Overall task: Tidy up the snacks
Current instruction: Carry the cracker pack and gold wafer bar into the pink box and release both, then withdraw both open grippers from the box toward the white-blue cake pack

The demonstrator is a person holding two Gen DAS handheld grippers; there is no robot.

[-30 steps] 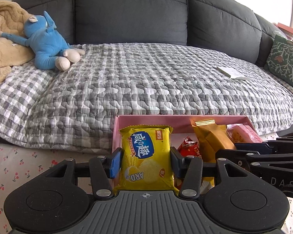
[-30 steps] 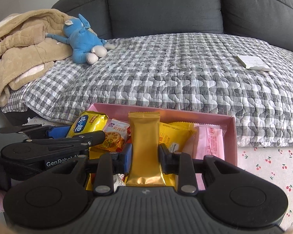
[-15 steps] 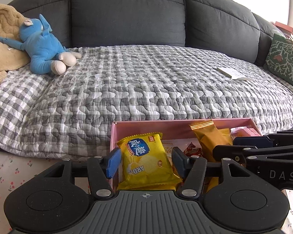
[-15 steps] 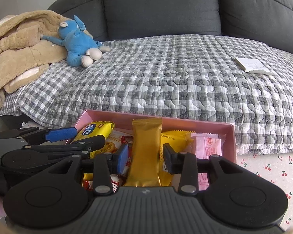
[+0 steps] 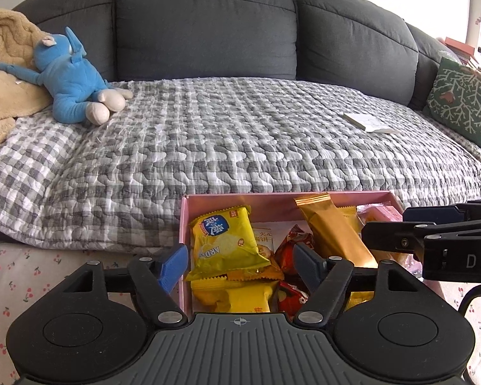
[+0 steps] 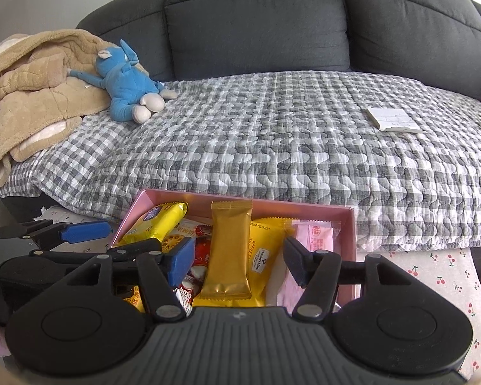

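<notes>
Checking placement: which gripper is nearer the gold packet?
Right. The right gripper, jaws opening, straddles the gold packet without touching; the left gripper is over the yellow chip bag beside it.

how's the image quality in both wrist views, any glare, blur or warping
Left wrist view: sharp, fisheye bends the sofa back, window corner top right blown out, mild sheen on the gold packet. Right wrist view: also sharp, same barrel warp with dark corners, soft daylight, glare on the gold packet and yellow chip bag.
</notes>
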